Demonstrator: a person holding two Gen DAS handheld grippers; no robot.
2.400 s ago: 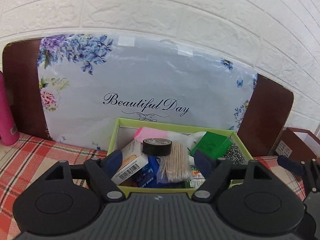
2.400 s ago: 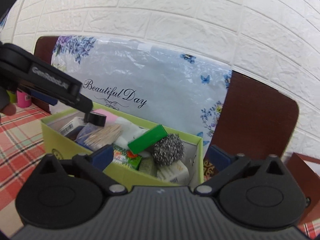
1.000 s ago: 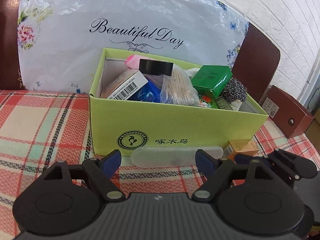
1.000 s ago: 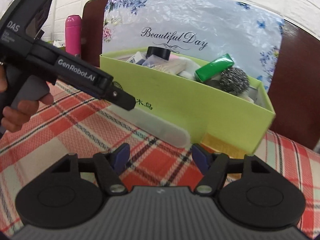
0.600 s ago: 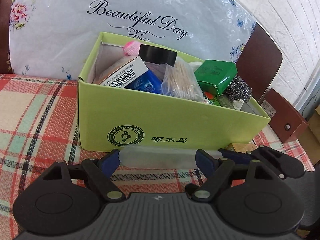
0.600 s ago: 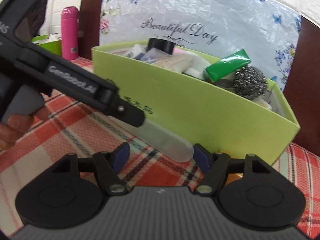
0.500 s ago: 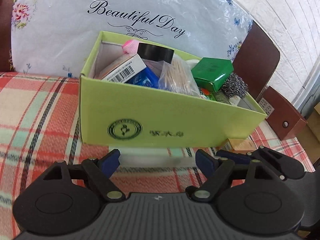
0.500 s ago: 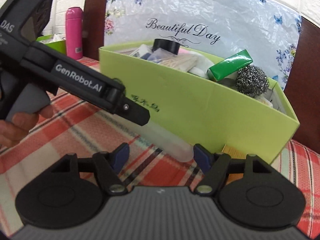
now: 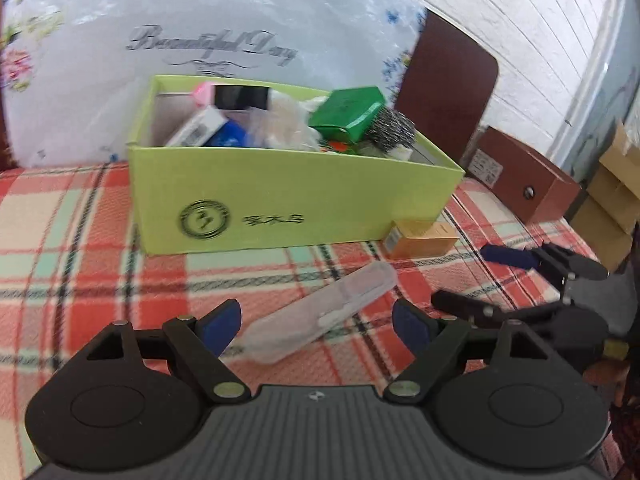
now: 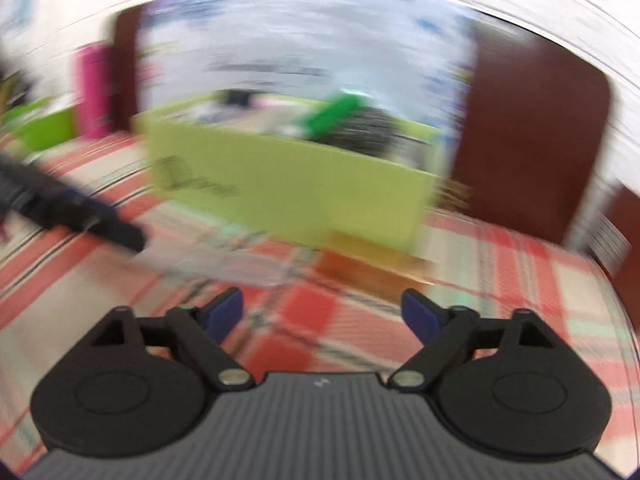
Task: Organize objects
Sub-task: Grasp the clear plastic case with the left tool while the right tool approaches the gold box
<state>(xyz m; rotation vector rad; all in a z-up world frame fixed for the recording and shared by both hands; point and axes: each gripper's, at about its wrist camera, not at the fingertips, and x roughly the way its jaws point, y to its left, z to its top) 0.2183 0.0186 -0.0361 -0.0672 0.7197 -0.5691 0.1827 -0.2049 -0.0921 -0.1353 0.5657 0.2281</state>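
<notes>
A lime green box (image 9: 280, 196) full of small items stands on the plaid tablecloth; it also shows, blurred, in the right wrist view (image 10: 304, 184). A clear plastic case (image 9: 320, 312) lies slanted on the cloth between the fingers of my open left gripper (image 9: 316, 322). A small orange box (image 9: 420, 238) lies at the green box's right front corner, and in the right wrist view (image 10: 372, 264). My right gripper (image 10: 322, 314) is open and empty, and also shows at the right of the left wrist view (image 9: 520, 276).
A floral "Beautiful Day" board (image 9: 200, 40) leans on the wall behind the box. A brown box (image 9: 524, 176) sits at the right. A pink bottle (image 10: 94, 92) stands far left. Cardboard boxes (image 9: 616, 200) stand beyond the table's right edge.
Both grippers pulled back from the green box. The clear case, which lay along the box front, now lies slanted between my left fingers. The right view is motion-blurred.
</notes>
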